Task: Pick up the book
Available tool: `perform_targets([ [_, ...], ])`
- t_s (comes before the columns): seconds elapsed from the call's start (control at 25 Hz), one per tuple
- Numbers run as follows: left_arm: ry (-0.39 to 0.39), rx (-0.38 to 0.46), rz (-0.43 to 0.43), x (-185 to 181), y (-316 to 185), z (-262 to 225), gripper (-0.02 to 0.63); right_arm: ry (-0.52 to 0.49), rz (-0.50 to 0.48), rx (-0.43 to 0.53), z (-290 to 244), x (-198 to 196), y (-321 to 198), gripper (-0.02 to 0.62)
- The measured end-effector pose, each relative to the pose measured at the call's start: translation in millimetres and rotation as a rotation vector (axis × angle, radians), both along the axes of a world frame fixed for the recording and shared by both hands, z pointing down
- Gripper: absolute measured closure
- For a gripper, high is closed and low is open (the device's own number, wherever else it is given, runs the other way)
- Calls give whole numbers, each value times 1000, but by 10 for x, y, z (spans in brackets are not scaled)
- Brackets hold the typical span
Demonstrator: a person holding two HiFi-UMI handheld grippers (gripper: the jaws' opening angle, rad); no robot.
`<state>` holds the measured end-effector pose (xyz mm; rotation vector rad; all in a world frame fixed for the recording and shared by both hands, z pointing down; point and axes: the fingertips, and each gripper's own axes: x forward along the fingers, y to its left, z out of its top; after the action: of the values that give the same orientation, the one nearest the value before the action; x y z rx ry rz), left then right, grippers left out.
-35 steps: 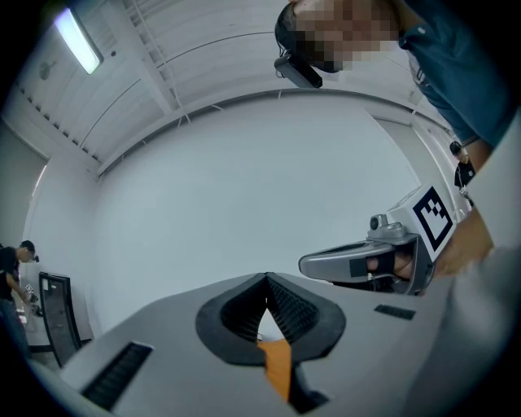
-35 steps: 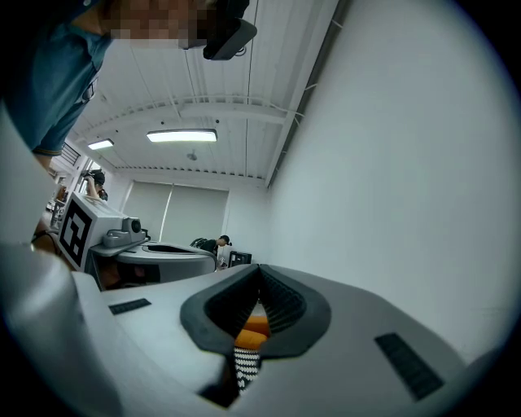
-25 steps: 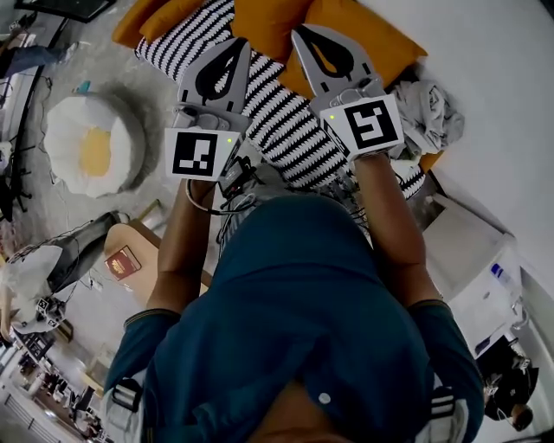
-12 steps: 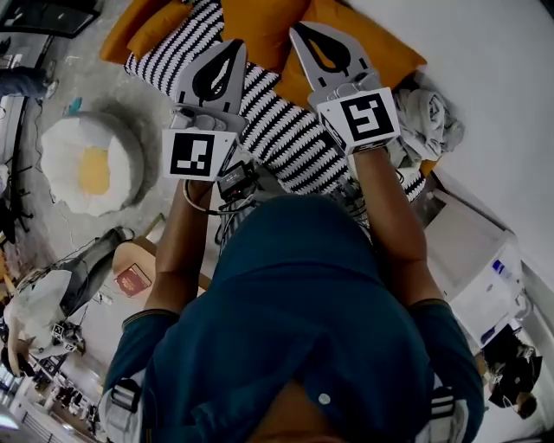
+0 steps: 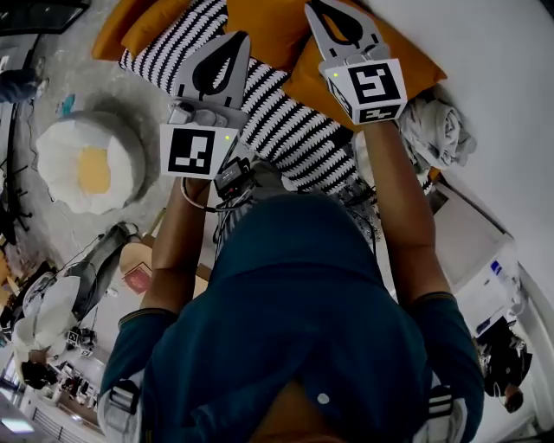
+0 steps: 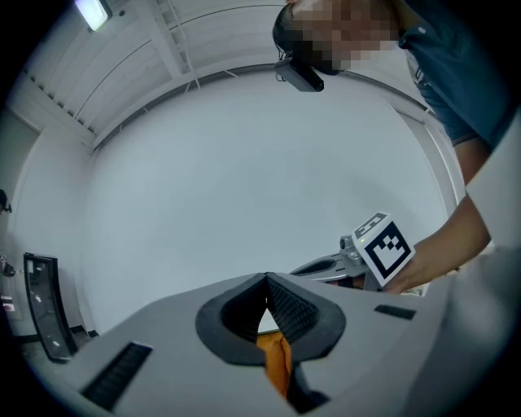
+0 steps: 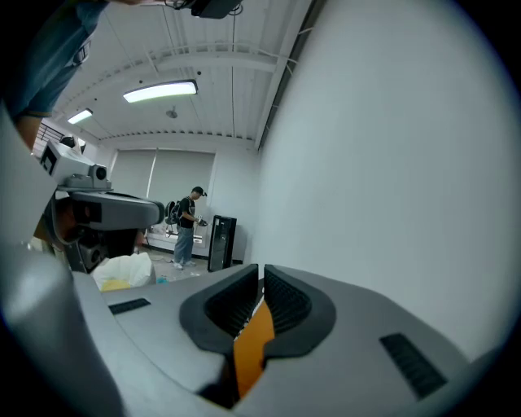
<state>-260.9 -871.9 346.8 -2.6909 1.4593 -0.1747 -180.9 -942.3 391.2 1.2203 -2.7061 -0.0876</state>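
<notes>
The book [image 5: 137,279] is a small dark red one. It lies on a round wooden side table [image 5: 130,253] at the lower left of the head view, behind my left arm and far from both grippers. My left gripper [image 5: 238,39] hangs shut and empty over a black-and-white striped cushion [image 5: 286,130]. My right gripper [image 5: 322,7] is shut and empty too, reaching over an orange cushion [image 5: 398,48] at the frame's top edge. In the left gripper view the closed jaws [image 6: 266,281] face a white wall. The right gripper view [image 7: 260,273] shows orange below its closed jaws.
A round white-and-yellow pouf [image 5: 86,164] sits on the floor at left. Crumpled grey cloth [image 5: 441,125] lies right of the orange cushion, with a white appliance [image 5: 485,260] below it. A person [image 7: 189,228] stands far off in the room.
Both grippers moved forward over the cushions, the right one further, to the top edge. The book and side table slid slightly down in the head view. Both jaws stayed shut.
</notes>
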Motion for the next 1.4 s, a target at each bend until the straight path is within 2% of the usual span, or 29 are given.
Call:
perform_targets([
  [0.4, 24, -54, 2, -247, -398, 290, 601, 237, 50, -134, 761, -22, -978, 489],
  [0.64, 43, -72, -5, -387, -544, 398, 601, 510, 53, -213, 1389, -19, -1366, 443],
  [0.96, 55, -91, -27, -454, -715, 484, 601, 867, 43, -214, 1921, 61, -1754, 422],
  [1.2, 61, -100, -44, -452, -740, 471, 601, 949, 54, -217, 2030, 76, -1830, 433],
  [1.4, 63, -101, -58, -645, -833, 542, 601, 975, 69, -206, 2043, 79, -1850, 443],
])
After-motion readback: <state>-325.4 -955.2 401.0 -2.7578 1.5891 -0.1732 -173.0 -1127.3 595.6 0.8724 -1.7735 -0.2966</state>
